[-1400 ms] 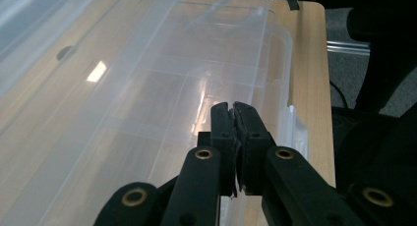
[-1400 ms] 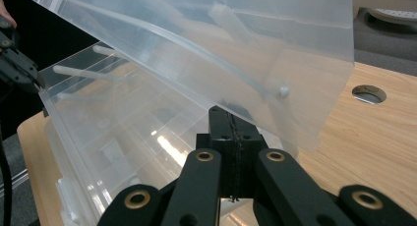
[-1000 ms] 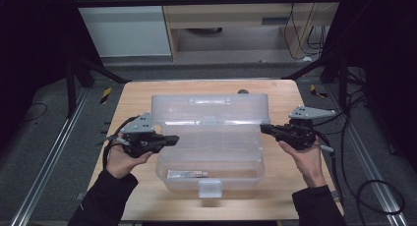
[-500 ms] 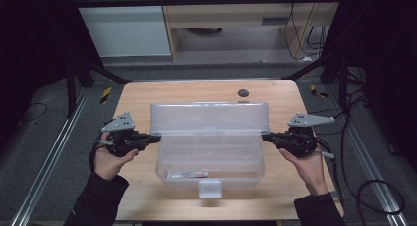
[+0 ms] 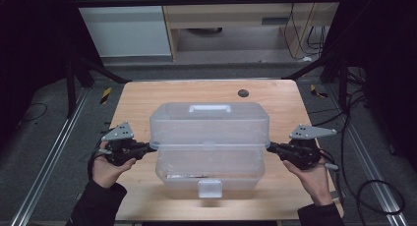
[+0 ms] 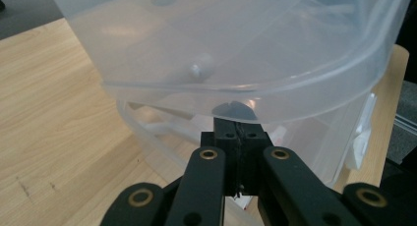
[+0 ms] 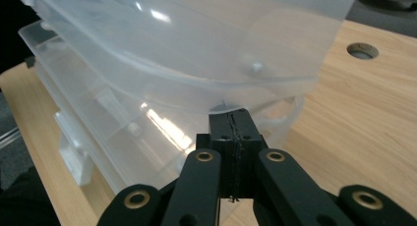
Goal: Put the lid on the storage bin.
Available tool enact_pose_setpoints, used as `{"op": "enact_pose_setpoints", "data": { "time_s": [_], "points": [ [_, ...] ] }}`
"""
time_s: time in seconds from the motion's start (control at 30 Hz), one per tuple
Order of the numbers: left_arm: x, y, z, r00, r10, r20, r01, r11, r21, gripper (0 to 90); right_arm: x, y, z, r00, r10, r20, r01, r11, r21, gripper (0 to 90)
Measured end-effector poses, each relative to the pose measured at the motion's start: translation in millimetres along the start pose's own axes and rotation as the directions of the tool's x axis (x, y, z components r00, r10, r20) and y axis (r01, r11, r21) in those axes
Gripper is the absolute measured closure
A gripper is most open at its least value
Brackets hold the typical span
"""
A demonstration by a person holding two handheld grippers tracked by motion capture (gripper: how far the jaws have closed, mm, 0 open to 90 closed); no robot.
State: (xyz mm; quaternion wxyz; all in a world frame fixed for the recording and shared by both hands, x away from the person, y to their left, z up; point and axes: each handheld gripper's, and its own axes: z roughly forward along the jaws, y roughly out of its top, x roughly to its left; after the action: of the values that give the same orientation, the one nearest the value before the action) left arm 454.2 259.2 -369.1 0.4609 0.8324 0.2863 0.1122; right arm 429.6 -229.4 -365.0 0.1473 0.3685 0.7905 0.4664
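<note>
Lid handle seen from above, both hand-held grippers pressed together under lid rim.

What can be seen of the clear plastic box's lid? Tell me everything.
The lid is clear, slightly frosted plastic, domed, with rounded corners and a moulded carry handle on top. It stands partly open, tilted above the box base at the middle of the wooden table, its front rim lifted off the base. The left claw and right claw, both shut, meet that rim at either end; in each gripper view, the jaws press under its edge.
</note>
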Motion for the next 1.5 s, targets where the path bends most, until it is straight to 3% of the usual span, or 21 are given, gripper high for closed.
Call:
{"op": "enact_pose_setpoints", "data": {
  "time_s": [0.23,0.53,0.63,0.67,0.73,0.8,0.9,1.0,1.13,1.27,1.3,1.5],
  "points": [
    [-3.7,-11.4,2.5,0.9998,0.004,-0.019,-0.003,0.9997,0.026,89.7,6.2,-9.2,1.4,0.9994,-0.028,0.021,0.027,0.998,0.059,90.0],
    [-1.1,-20.2,1.3,0.9981,-0.020,-0.059,0.024,0.9981,0.056,89.5,11.7,-15.3,4.4,0.9968,-0.063,0.050,0.056,0.991,0.124,89.9],
    [2.0,-23.4,2.3,0.9953,-0.025,-0.094,0.032,0.9966,0.076,89.2,8.7,-18.9,7.4,0.9968,-0.049,0.062,0.040,0.988,0.151,89.9],
    [6.5,-26.4,1.8,0.9943,-0.048,-0.096,0.055,0.9960,0.070,89.0,7.7,-19.7,7.8,0.9961,-0.052,0.072,0.040,0.986,0.163,90.0],
    [10.6,-29.3,1.2,0.9894,-0.056,-0.134,0.068,0.9945,0.080,88.7,3.3,-21.8,8.3,0.9969,-0.034,0.071,0.023,0.988,0.154,90.0],
    [16.4,-33.3,0.1,0.9842,-0.081,-0.157,0.094,0.9927,0.075,88.4,1.2,-22.3,8.0,0.9928,-0.047,0.111,0.028,0.986,0.164,89.9],
    [25.2,-40.0,-1.5,0.9691,-0.109,-0.221,0.127,0.9894,0.070,85.9,-5.7,-26.0,7.9,0.9868,-0.024,0.160,0.000,0.989,0.147,88.2],
    [34.8,-48.5,-2.3,0.9507,-0.139,-0.277,0.160,0.9855,0.056,81.1,-15.4,-32.0,9.8,0.9715,-0.016,0.237,-0.018,0.990,0.141,85.2],
    [47.0,-60.8,-1.3,0.9260,-0.180,-0.332,0.206,0.9775,0.045,69.6,-31.6,-43.8,13.9,0.9532,0.020,0.302,-0.057,0.992,0.115,78.1],
    [59.3,-74.5,-0.3,0.8969,-0.198,-0.395,0.231,0.9722,0.037,56.3,-48.2,-56.4,17.1,0.9347,0.048,0.352,-0.089,0.991,0.100,64.9],
    [61.5,-76.9,-0.3,0.8916,-0.197,-0.408,0.232,0.9720,0.037,52.7,-51.3,-58.8,16.9,0.9327,0.066,0.355,-0.106,0.990,0.096,63.4],
    [77.0,-96.6,-0.9,0.8441,-0.213,-0.492,0.250,0.9682,0.009,37.6,-67.6,-71.5,17.3,0.9178,0.102,0.384,-0.140,0.988,0.071,50.9]
  ]
}}
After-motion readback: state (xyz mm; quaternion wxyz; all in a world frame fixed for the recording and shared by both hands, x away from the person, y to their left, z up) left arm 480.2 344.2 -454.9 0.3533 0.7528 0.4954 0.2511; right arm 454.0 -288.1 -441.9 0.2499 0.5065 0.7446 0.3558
